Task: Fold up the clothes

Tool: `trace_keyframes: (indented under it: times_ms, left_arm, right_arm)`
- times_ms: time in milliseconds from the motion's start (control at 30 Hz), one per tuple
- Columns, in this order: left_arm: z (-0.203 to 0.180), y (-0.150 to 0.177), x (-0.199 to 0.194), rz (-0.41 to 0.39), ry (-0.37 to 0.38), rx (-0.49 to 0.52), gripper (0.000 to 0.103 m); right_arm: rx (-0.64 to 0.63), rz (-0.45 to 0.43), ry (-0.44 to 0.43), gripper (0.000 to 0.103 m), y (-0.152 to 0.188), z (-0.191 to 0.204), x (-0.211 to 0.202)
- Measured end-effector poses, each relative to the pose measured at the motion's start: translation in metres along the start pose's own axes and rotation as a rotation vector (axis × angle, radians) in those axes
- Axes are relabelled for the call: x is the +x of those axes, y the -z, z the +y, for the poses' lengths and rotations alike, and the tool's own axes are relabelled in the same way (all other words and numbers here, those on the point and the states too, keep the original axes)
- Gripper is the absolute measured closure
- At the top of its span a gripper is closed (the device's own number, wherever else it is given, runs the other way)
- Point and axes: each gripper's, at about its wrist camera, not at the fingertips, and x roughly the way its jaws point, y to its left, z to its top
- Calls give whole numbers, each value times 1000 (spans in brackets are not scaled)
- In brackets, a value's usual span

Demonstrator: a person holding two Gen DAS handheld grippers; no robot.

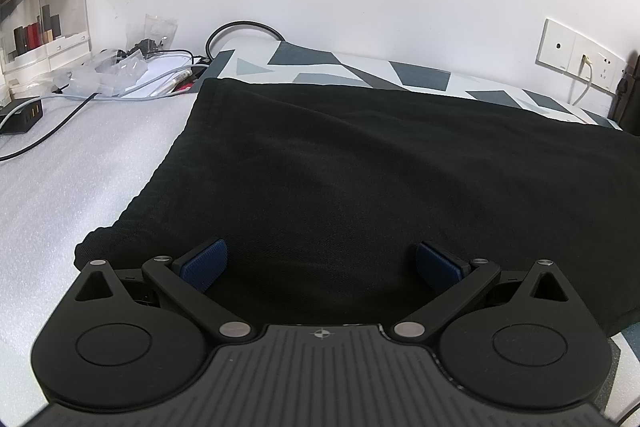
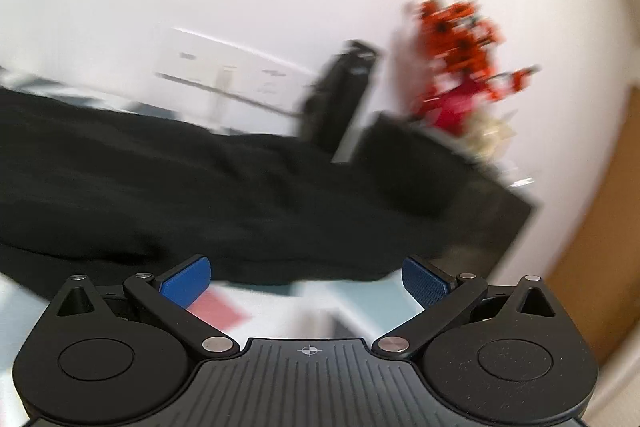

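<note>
Right wrist view motion-blurred: orange flowers point(image 2: 464, 39) and wall sockets point(image 2: 236, 75) indistinct.

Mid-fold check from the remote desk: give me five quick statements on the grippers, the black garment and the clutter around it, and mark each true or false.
1. The left gripper is open, with nothing between its pads. True.
2. The right gripper is shut on the black garment. False: it is open and holds nothing.
3. The black garment lies partly on a grey and white geometric-patterned cloth. True.
4. The wall socket plate is to the left of the garment in the left wrist view. False: it is on the wall to the right.
5. The right wrist view is sharp. False: it is motion-blurred; the orange object cannot be identified.
</note>
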Motion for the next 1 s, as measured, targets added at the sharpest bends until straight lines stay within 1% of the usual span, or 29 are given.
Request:
trace_keyframes:
  times_ms: [33,100,167,233,300,467,600,767,833,900,933,967,1000]
  left_arm:
    - [0,0,0,0,-1,-1,0]
    - [0,0,0,-1,-4,-3,0]
    - [0,0,0,-1,-6,-5,0]
    - [0,0,0,-1,-6,-6,0]
    - [0,0,0,-1,-6,-6,0]
    - [0,0,0,-1,-6,-6,0]
    - [1,0,0,-1,-6,-6,0]
    - [1,0,0,-1,-6,-6,0]
    - [1,0,0,-1,-5,-6,0]
    - [1,0,0,-1,-5,-7,0]
    - [1,0,0,-1,-5,-7,0]
    - [1,0,0,0,-5,-7,0]
    - [0,0,0,0,-5,-7,0]
  right_arm:
    - [-16,8,-44,1,-1,7,1]
    - [-68,13,-85,1,-3,26,5]
    - [-115,26,-89,1,-3,43,13]
    - [-138,56,-72,1,-5,54,25]
    - [-125,61,-56,1,-8,57,28]
    - [-95,108,-3,1,-1,37,28]
    - [-23,133,-33,1,12,19,15]
    - [84,140,-51,2,14,1,5]
    - [99,124,-41,4,9,1,0]
    - [82,97,-38,11,4,6,-6]
    - [57,78,-46,12,1,10,-10]
    - [28,57,-56,15,-1,13,-13]
    - [0,37,-66,23,-4,17,-16]
